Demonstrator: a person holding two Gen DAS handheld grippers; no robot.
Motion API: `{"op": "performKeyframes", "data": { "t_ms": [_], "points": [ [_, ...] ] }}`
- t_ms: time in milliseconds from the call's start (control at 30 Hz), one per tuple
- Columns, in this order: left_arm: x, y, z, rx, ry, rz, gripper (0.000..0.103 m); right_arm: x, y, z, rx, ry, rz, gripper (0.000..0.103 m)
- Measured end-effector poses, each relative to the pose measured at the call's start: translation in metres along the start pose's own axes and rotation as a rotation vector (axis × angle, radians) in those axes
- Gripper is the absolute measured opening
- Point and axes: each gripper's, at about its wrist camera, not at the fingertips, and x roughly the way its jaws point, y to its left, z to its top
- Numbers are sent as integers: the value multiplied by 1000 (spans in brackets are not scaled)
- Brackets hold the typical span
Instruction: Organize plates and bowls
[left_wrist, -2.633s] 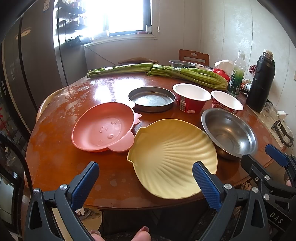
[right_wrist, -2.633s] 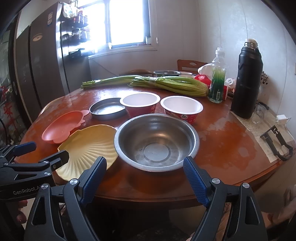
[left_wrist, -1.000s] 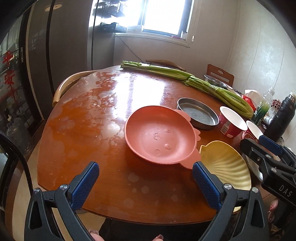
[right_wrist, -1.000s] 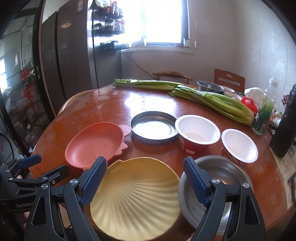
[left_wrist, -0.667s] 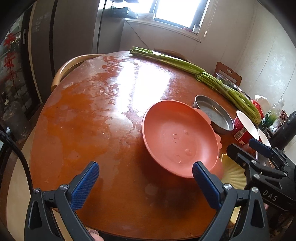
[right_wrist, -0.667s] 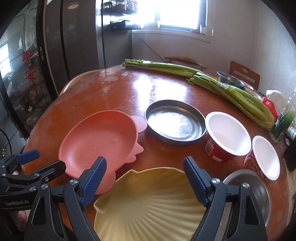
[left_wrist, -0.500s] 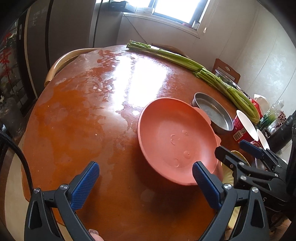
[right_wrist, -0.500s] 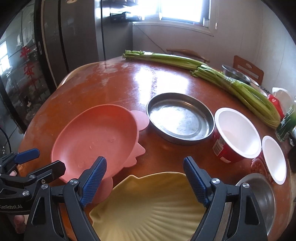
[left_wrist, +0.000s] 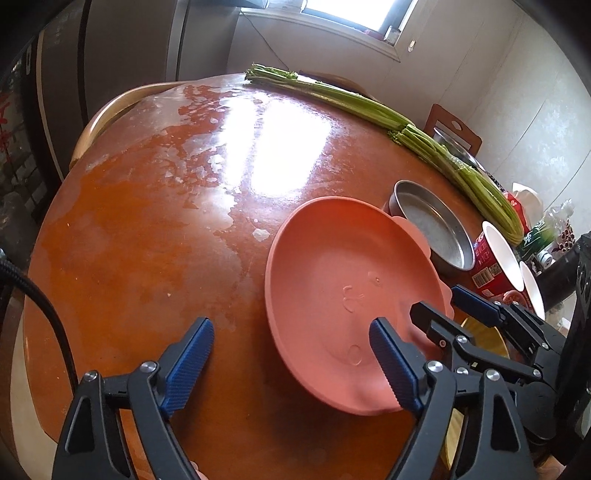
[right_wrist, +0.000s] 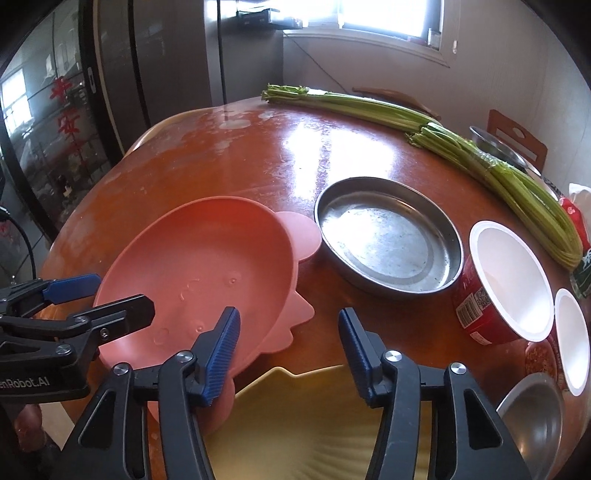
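Pink plate (left_wrist: 343, 295) under both grippers, angled steeply down; left gripper (left_wrist: 291, 365) just narrowing, still apart astride near rim; right gripper (right_wrist: 288, 350) just narrowing too, gripping nothing

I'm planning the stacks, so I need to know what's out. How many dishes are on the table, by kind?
Pink plastic plate: 1
Yellow shell-shaped plate: 1
Flat metal pan: 1
Red paper bowls: 2
Steel bowl near the table edge: 1
Steel bowl behind the greens: 1
Total: 7
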Motion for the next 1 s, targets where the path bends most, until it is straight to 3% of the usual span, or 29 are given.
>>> {"op": "performKeyframes", "data": {
  "t_ms": [33,233,667,1000],
  "points": [
    [1,-2,1,5,-4,6,73,-1,1,0,-5,-3,4,50],
    [6,-8,8,30,17,-29,53,-5,11,-1,-41,-27,8,45],
    [-12,11,44,47,-47,4,53,-14,33,11,7,-62,55,46],
    [21,19,79,83,-11,23,53,5,37,18,121,-25,79,46]
  ]
}}
